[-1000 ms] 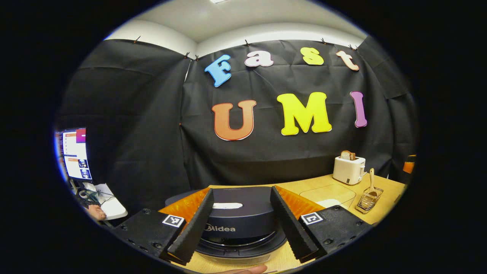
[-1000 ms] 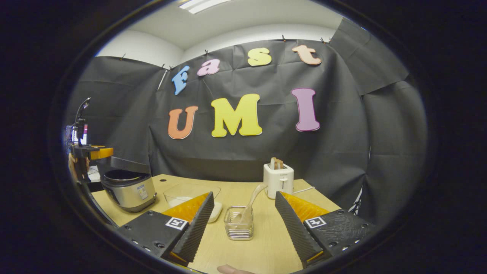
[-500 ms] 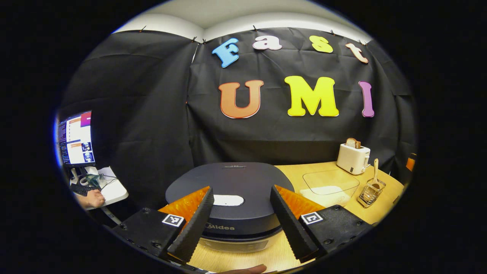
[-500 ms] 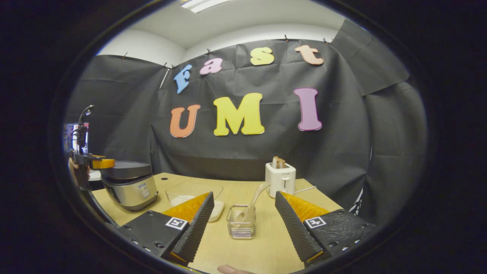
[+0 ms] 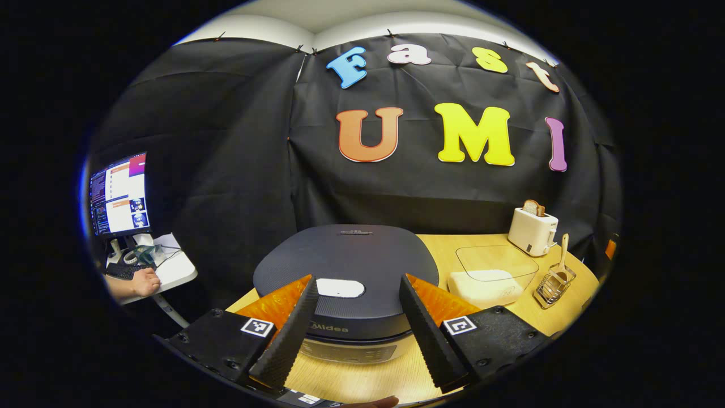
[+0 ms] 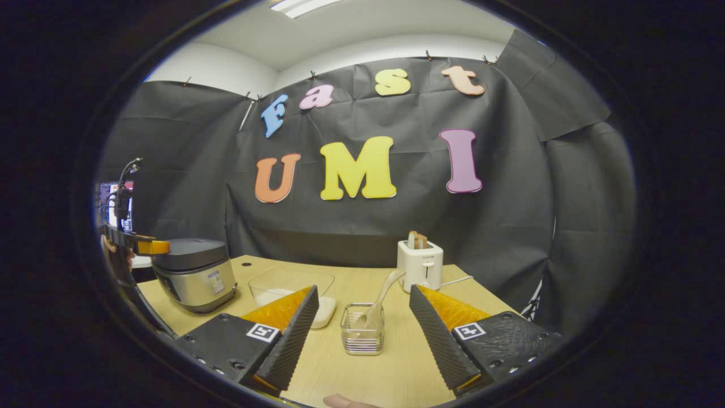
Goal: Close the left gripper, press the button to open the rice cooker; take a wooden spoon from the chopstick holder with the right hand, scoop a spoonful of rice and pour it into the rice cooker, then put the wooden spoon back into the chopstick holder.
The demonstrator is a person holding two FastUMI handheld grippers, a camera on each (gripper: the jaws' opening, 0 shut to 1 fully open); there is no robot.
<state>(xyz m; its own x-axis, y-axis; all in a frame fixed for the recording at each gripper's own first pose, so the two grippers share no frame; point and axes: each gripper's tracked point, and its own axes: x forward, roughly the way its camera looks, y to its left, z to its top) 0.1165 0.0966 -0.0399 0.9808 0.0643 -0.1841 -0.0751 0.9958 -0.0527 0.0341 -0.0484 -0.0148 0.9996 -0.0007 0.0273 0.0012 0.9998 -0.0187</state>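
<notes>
dark-lidded rice cooker sits closed under the left gripper, jaws wide apart astride its pale button; pressing unclosed, fingers likely straddle and miss it; right gripper wide, empty, near wooden spoon.

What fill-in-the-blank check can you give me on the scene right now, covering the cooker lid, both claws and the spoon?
1. The rice cooker lid is ____.
2. Both the left claw and the right claw are ____.
3. The wooden spoon stands in the chopstick ____.
4. The toaster stands ____ the chopstick holder in the right gripper view.

Missing words: closed; open; holder; behind
</notes>
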